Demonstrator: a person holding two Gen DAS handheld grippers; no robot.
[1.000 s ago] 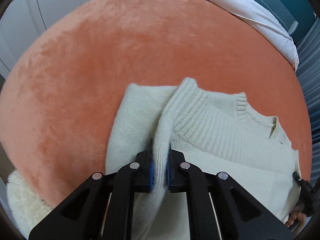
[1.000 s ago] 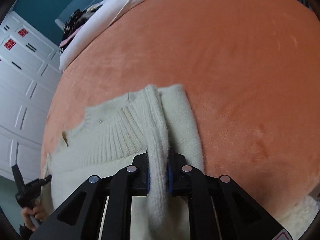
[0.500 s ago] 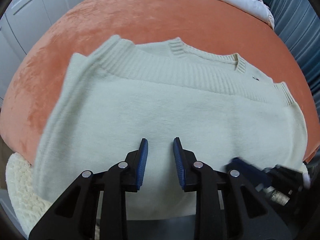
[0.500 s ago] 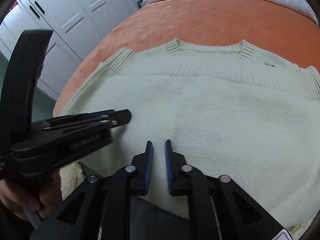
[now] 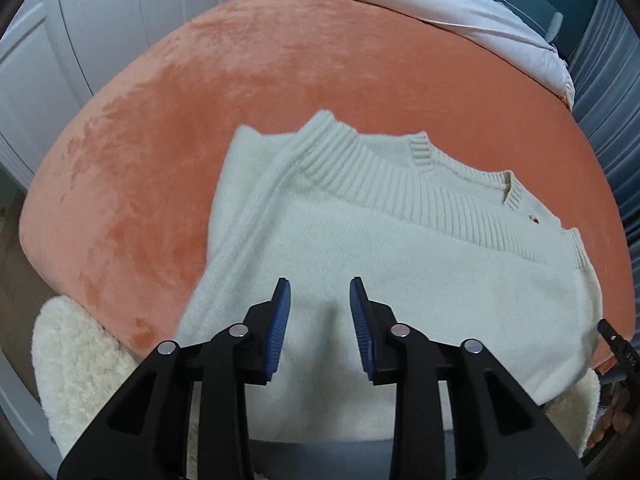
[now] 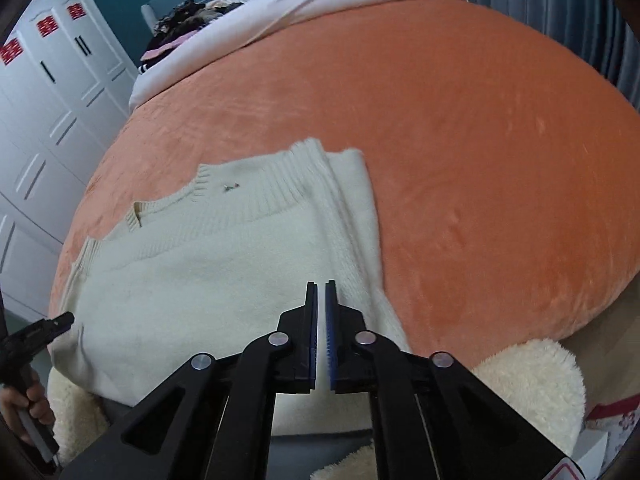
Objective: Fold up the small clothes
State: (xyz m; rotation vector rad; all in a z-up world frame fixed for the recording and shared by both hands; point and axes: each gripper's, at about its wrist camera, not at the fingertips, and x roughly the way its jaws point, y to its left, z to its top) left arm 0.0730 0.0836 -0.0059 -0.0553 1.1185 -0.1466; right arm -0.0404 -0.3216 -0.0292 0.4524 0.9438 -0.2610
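Observation:
A cream knitted sweater [image 5: 400, 280] lies flat on the orange plush bed cover [image 5: 200, 100], ribbed hem toward the far side, one side folded in along a long ridge. My left gripper [image 5: 320, 296] is open and empty above the sweater's near part. In the right wrist view the sweater [image 6: 200, 272] lies to the left, its folded edge running up from my right gripper [image 6: 322, 296], which is shut with nothing between its pads, just above the cloth.
A fluffy cream rug [image 5: 76, 360] lies below the bed's near edge, also in the right wrist view [image 6: 528, 384]. White bedding [image 5: 440, 4] lies at the far side. White wardrobe doors [image 6: 48, 100] stand at the left. The left gripper's tip [image 6: 44, 328] shows at the left edge.
A second ago both grippers were shut on sweater folds. They let go, pulled back over the near part, and have since swung apart. The left jaws opened wider; the right jaws closed.

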